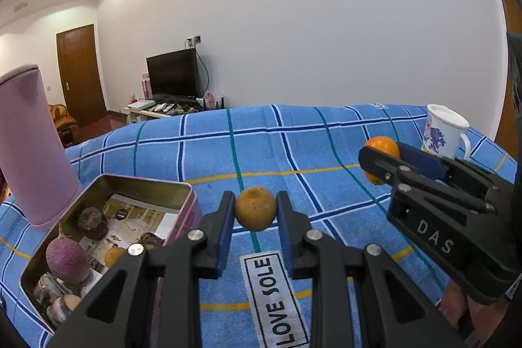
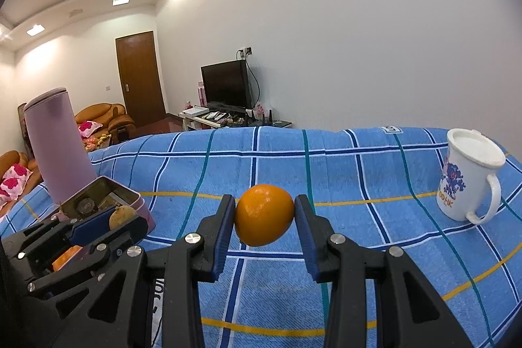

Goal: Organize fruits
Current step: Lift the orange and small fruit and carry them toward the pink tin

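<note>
Each gripper's fingers clamped a firm, light citrus across its middle: left gripper point(image 1: 256, 209) a dull tangerine point(image 1: 255, 208), right gripper point(image 2: 265, 214) a glossy, slippery-looking orange point(image 2: 264, 214).

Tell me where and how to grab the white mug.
Take the white mug by its handle, coming from its right. It stands upright, and the loop juts out on that side. Both claws hold fruit now, so one must be freed first.

Bright ceiling light, sharp, fisheye-bent edges
</note>
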